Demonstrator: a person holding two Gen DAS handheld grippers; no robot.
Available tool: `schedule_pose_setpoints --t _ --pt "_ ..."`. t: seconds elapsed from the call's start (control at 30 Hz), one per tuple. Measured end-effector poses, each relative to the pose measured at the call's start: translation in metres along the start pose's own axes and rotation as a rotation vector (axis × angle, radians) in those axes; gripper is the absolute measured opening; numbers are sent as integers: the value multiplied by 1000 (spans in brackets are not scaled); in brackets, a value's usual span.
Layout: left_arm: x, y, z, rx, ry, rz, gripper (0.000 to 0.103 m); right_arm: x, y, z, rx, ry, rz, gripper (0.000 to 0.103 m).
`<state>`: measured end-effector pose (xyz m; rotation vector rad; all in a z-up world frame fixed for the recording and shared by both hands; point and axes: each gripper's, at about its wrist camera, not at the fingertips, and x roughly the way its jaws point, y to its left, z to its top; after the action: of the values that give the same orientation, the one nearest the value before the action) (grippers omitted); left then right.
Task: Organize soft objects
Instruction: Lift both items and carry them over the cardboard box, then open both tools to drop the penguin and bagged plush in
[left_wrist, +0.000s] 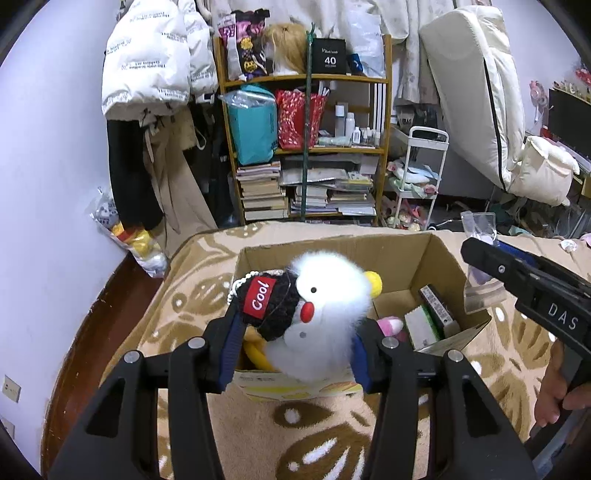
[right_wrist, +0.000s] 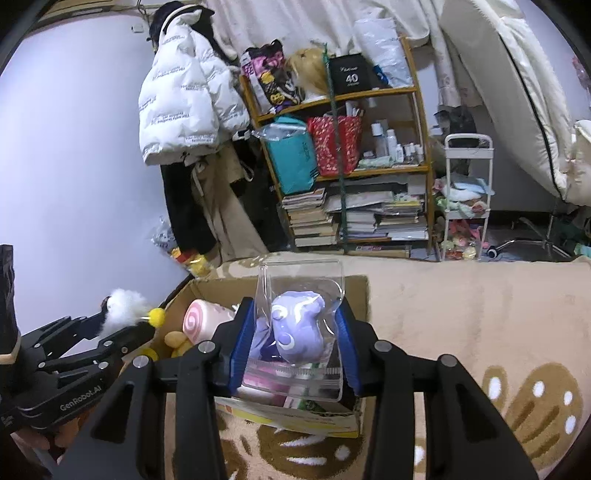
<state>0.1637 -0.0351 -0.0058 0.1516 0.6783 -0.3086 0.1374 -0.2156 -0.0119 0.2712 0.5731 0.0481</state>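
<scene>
Both loads hang right over the open brown cardboard box (left_wrist: 413, 266): left tongs (left_wrist: 295, 354) pinching the fluffy white plush bird (left_wrist: 325, 306), right tongs (right_wrist: 293, 347) pinching the bagged lilac plush (right_wrist: 299, 328), so each drop is straight down.

a fluffy white plush toy (left_wrist: 325, 317) with a red nose, a black knit cap tagged "cool" and a yellow pompom sits upright over the open cardboard box (left_wrist: 439, 258). a lilac swirl-marked plush sealed in a clear zip bag (right_wrist: 299, 328) hangs above the same box (a pink swirl-roll plush (right_wrist: 201, 321) already lies inside).
</scene>
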Motion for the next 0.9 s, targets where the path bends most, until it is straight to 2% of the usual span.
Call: schedule_pose_setpoints --t 0.23,0.47,0.53,0.6,0.73,0.8,0.9 --pt "14 1 -6 3 17 13 56 14 -12 -7 60 46 35 48" --pt "16 -2 -9 6 30 12 74 20 -22 -12 107 73 58 50" --pt "14 -3 -11 10 32 19 75 19 -21 -12 102 70 58 55" --pt "11 -4 -11 9 36 29 80 18 -19 -11 89 67 56 65" --pt "-3 -1 -13 7 27 57 85 7 -14 -8 54 59 44 72" --pt "-12 3 -13 -3 23 64 90 -2 -10 -6 33 45 29 85" --pt "-28 9 -14 -25 9 79 95 -21 0 -3 -22 17 -4 92"
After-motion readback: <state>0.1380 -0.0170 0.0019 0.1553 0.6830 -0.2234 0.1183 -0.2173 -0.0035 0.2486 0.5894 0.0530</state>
